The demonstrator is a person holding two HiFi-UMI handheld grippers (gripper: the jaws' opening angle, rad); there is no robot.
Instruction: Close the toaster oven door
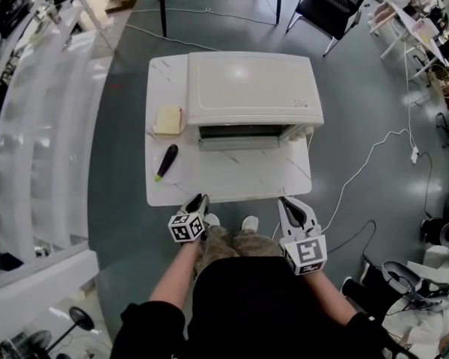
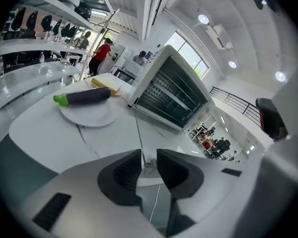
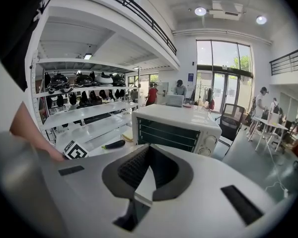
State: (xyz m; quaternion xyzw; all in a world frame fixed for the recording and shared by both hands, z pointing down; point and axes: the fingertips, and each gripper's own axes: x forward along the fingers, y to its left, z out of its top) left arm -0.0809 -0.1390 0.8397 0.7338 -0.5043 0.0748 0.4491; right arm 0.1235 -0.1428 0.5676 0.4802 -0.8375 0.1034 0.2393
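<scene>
The toaster oven door (image 1: 239, 134) faces the person across the worktop (image 1: 232, 178), long axis left-to-right, ahead of the 2 empty claws at the near edge: left claw (image 1: 202, 199) slightly parted, right claw (image 1: 286, 200) pinched together, neither clearly nearer.

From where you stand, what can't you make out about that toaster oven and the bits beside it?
- Inside of the toaster oven: in every view the dark glass door hides whether anything is in there.
- Knobs: too small to read their settings in the right gripper view, and hidden under the oven's top in the head view.
- Yellow block: too small in the head view to identify.
</scene>
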